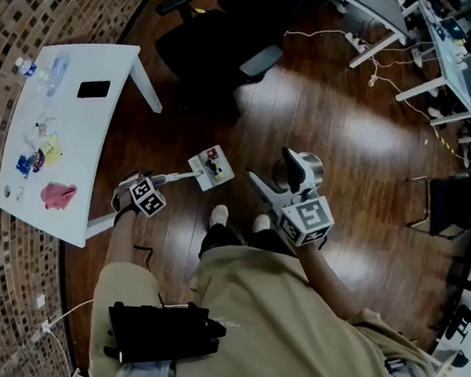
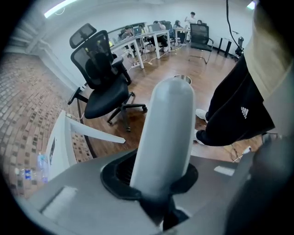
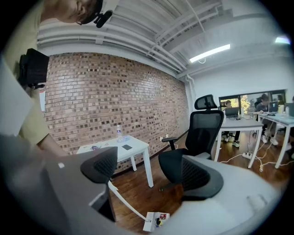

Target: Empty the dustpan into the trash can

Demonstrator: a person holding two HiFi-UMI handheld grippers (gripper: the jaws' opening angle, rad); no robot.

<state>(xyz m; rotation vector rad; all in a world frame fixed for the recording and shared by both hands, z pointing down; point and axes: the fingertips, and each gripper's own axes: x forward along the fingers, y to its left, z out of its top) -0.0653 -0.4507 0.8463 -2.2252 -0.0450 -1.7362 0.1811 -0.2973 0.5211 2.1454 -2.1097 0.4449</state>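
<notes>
A white dustpan (image 1: 211, 167) lies on the wooden floor ahead of the person's shoes, with small bits of rubbish in it. Its long white handle (image 1: 176, 177) runs left to my left gripper (image 1: 139, 183). In the left gripper view the handle (image 2: 165, 133) stands between the black pads, which press on it; my left gripper (image 2: 154, 183) is shut on it. A silver trash can (image 1: 305, 170) stands to the right of the dustpan, also seen small as the trash can (image 2: 182, 78). My right gripper (image 1: 272, 169) hangs open and empty just above and left of the can. The dustpan (image 3: 156, 221) shows low between my right gripper (image 3: 147, 172) jaws.
A white table (image 1: 71, 134) by the brick wall carries a water bottle, a phone and small items. A black office chair (image 1: 212, 44) stands beyond the dustpan. Desks, cables and more chairs (image 1: 463, 201) line the right side. The person's shoes (image 1: 218, 216) are close behind the dustpan.
</notes>
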